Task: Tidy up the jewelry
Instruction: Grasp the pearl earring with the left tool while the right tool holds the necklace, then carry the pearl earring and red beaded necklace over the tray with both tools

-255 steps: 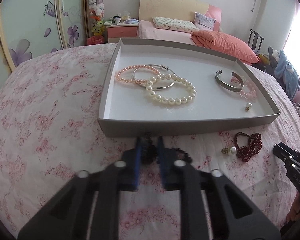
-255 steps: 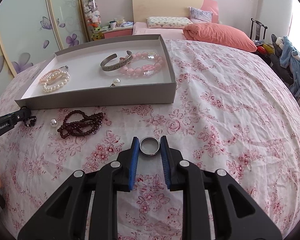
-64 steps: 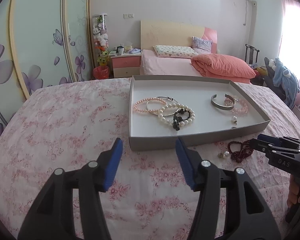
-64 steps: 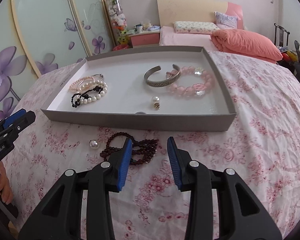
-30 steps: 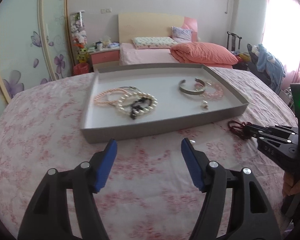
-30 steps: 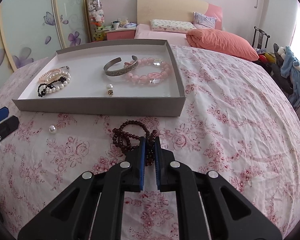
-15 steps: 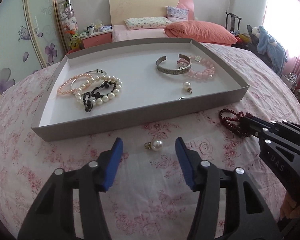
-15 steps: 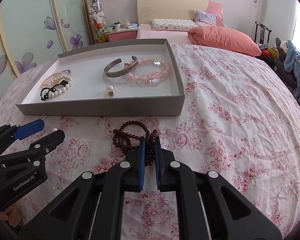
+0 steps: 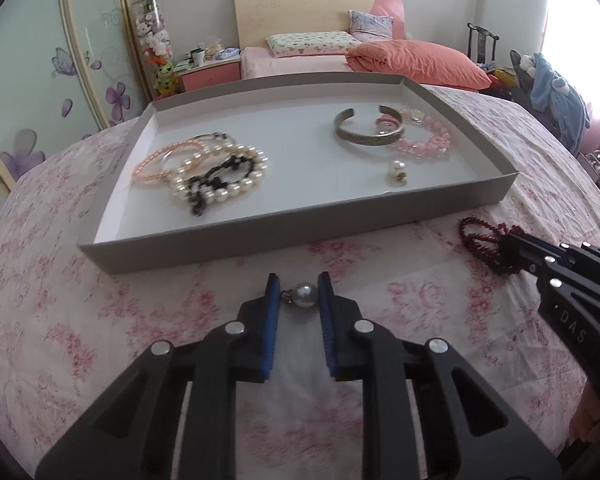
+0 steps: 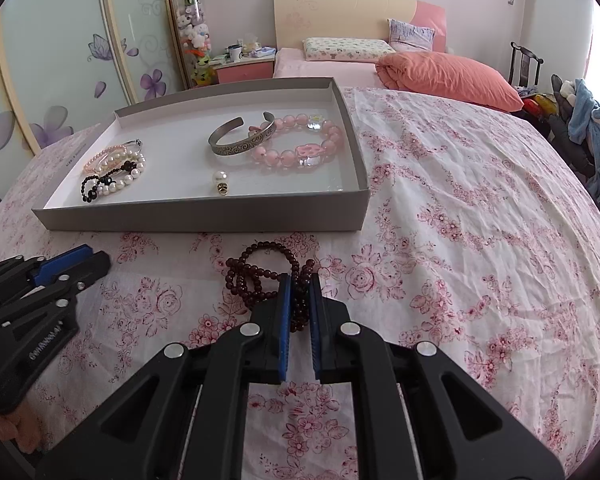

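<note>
The left gripper [image 9: 299, 294] is pitched steeply down toward the floral-clothed desk [image 9: 140, 320], and its blue fingers [image 9: 271, 300] are closing in to a narrow gap. A pearl earring [image 9: 303, 295] is seen between the fingertips, lying on the cloth; the right finger is at the pearl's edge, while a sliver of space is left by the left finger at the small metal cap, so a firm pinch cannot be confirmed. Just beyond these fingertips the near wall of the grey tray [image 9: 260, 232] is found.

The right gripper [image 10: 299, 300] is likewise tilted downward, and its fingers [image 10: 285, 304] are drawn tight onto strands of a dark red bead bracelet [image 10: 256, 276], whose loops are spread on the cloth ahead and to the left of the tips. In the left wrist view this gripper [image 9: 510, 250] is seen off to the right of the left fingers.

Inside the tray, past both sets of fingers, a pearl bracelet [image 9: 220, 180], a black bead bracelet [image 9: 208, 190], a metal cuff [image 9: 366, 132], a pink bead bracelet [image 9: 428, 140] and a second pearl earring [image 9: 397, 169] are laid.
</note>
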